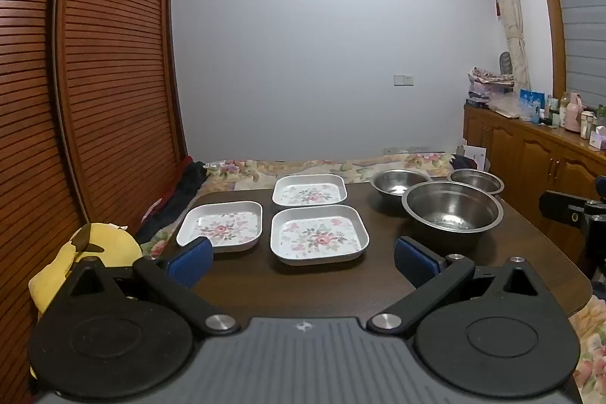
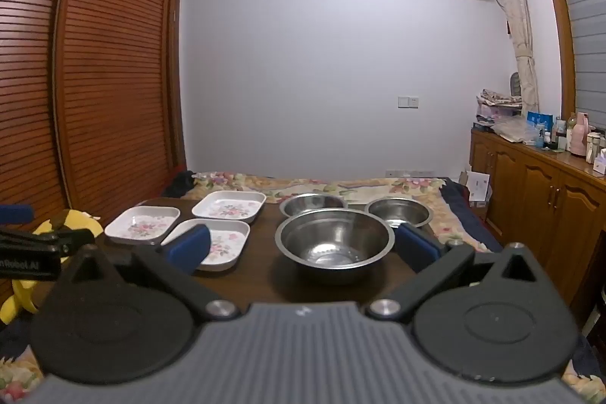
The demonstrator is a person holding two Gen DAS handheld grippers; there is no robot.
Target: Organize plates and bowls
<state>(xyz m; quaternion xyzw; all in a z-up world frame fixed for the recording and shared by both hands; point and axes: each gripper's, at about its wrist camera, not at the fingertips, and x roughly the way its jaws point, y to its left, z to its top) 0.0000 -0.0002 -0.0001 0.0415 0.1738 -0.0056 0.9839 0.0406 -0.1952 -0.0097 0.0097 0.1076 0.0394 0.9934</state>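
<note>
Three white square plates with a flower print lie on the dark table (image 1: 295, 286): a near one (image 1: 319, 234), a left one (image 1: 221, 225) and a far one (image 1: 309, 190). To their right stand three steel bowls: a large near bowl (image 1: 452, 212), a far left bowl (image 1: 397, 182) and a far right bowl (image 1: 476, 180). My left gripper (image 1: 303, 262) hovers open above the table's near edge, in front of the near plate, nothing between its blue pads. My right gripper (image 2: 303, 247) is open too, facing the large bowl (image 2: 335, 241); the plates (image 2: 223, 245) sit to its left.
A yellow plush toy (image 1: 94, 252) lies left of the table. A flowered bed cover (image 1: 265, 167) stretches behind the table. A slatted wooden wardrobe (image 1: 94, 82) stands on the left, and a wooden sideboard (image 1: 538, 158) with bottles on the right.
</note>
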